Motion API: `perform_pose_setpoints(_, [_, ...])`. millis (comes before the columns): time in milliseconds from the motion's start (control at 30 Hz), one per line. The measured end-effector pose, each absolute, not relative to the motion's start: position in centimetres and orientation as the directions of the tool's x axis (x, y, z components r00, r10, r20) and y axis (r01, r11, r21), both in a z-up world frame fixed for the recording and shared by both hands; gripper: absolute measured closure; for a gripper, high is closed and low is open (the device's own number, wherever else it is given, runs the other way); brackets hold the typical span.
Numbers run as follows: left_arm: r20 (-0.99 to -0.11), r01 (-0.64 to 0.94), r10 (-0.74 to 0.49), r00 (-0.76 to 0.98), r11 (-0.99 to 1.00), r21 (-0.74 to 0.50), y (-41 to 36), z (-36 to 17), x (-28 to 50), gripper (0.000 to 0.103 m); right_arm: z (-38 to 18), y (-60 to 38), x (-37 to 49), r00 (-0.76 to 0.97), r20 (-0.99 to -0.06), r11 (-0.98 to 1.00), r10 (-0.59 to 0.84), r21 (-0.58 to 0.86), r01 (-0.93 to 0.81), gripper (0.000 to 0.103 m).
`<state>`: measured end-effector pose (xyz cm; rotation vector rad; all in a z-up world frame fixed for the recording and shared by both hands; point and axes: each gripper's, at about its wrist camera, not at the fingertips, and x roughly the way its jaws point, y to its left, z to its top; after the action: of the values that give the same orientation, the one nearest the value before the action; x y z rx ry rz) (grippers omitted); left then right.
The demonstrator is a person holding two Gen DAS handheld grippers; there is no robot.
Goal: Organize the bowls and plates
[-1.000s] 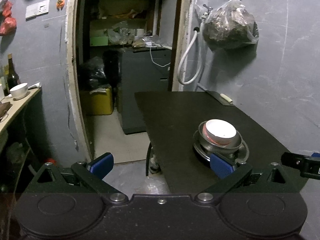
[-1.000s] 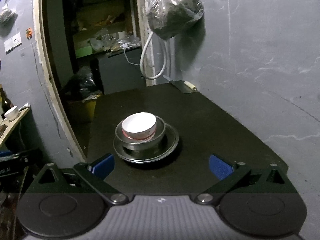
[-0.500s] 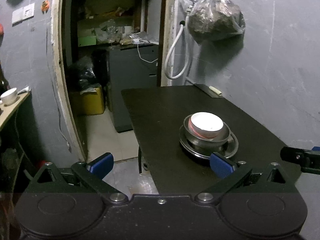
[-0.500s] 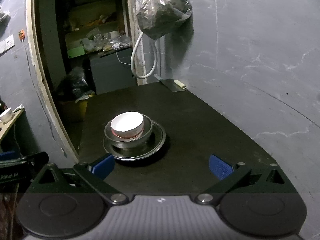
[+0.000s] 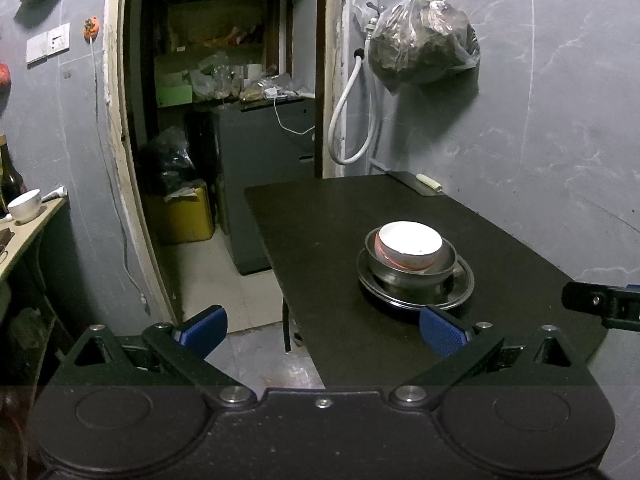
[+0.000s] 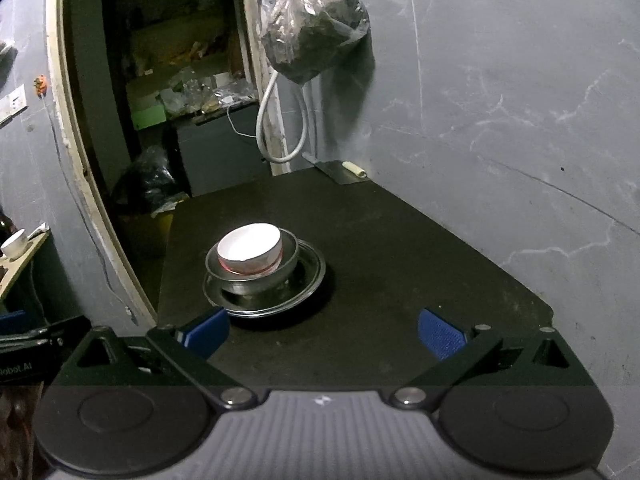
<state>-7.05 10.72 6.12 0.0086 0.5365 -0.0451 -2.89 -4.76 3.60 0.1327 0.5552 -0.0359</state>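
A white bowl [image 5: 411,242] sits inside a metal bowl [image 5: 404,276], which stands on a metal plate [image 5: 460,286] on the black table [image 5: 320,232]. The stack also shows in the right wrist view: white bowl [image 6: 250,247], metal bowl [image 6: 256,282], metal plate [image 6: 308,280]. My left gripper [image 5: 323,326] is open and empty, held near the table's front left edge, short of the stack. My right gripper [image 6: 323,330] is open and empty over the table's front, with the stack ahead to its left.
A flat dark item with a pale handle [image 5: 428,183] lies at the table's far right corner. A full plastic bag [image 5: 424,44] and a white hose [image 5: 352,116] hang on the grey wall. An open doorway [image 5: 224,120] is left of the table. A side shelf holds a cup [image 5: 24,204].
Both grippers have drawn back from the stack, which now looks smaller and farther away. The left view swung right, then back a little. The stack has not moved. Both jaws stay open.
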Motion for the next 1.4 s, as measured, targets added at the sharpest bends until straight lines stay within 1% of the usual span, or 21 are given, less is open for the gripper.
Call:
perform_pose_setpoints(633, [-0.538, 0.051, -0.041, 0.842, 0.999, 0.003, 10.9, 4.7, -8.6, 0.001, 2.2, -5.0, -4.4, 0.837, -0.547, 0.991, 0.000, 0.113, 0.074, 0.000])
perform_pose_setpoints(1000, [-0.571, 0.049, -0.016, 0.821, 0.998, 0.042, 11.2, 3.8, -8.4, 0.001, 0.7, -5.2, -4.1, 0.816, -0.577, 0.987, 0.020, 0.144, 0.077, 0.000])
perform_pose_setpoints(1167, [-0.575, 0.058, -0.018, 0.818, 0.997, 0.051, 11.2, 3.5, -8.3, 0.001, 0.3, -5.0, -4.0, 0.818, -0.575, 0.989, 0.010, 0.126, 0.076, 0.000])
perform_pose_setpoints(1400, [-0.590, 0.069, -0.044, 0.806, 0.997, 0.020, 11.0, 2.6, -8.1, 0.001, -0.2, -4.7, -4.0, 0.809, -0.588, 0.995, -0.001, 0.076, 0.057, 0.000])
